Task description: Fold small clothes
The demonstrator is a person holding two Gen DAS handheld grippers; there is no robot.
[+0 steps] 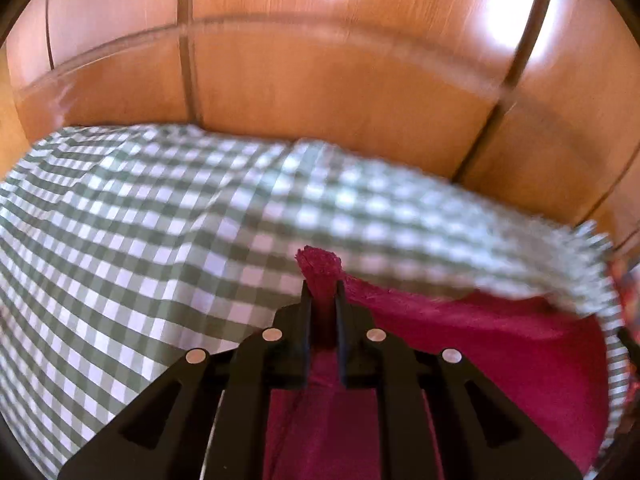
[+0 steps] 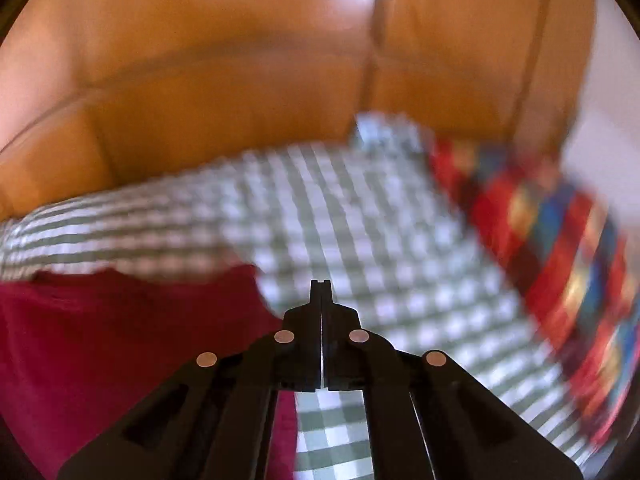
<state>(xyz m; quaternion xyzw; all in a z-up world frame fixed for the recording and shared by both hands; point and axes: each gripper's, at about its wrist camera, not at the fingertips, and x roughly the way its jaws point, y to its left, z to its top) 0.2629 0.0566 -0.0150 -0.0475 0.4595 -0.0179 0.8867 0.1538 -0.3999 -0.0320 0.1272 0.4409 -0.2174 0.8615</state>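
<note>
A magenta garment [image 1: 480, 340] lies on a green-and-white checked cloth [image 1: 160, 220]. My left gripper [image 1: 323, 288] is shut on a bunched corner of the garment, and a tuft of fabric sticks out past the fingertips. In the right wrist view the same magenta garment [image 2: 120, 340] spreads over the lower left of the checked cloth [image 2: 380, 240]. My right gripper [image 2: 321, 285] hovers above the garment's right edge with its jaws pressed together and nothing between them.
Wooden cabinet panels [image 1: 320, 100] rise behind the checked surface. A red, blue and yellow patterned fabric [image 2: 560, 260] lies along the right side, blurred. A white wall [image 2: 600, 140] shows beyond it.
</note>
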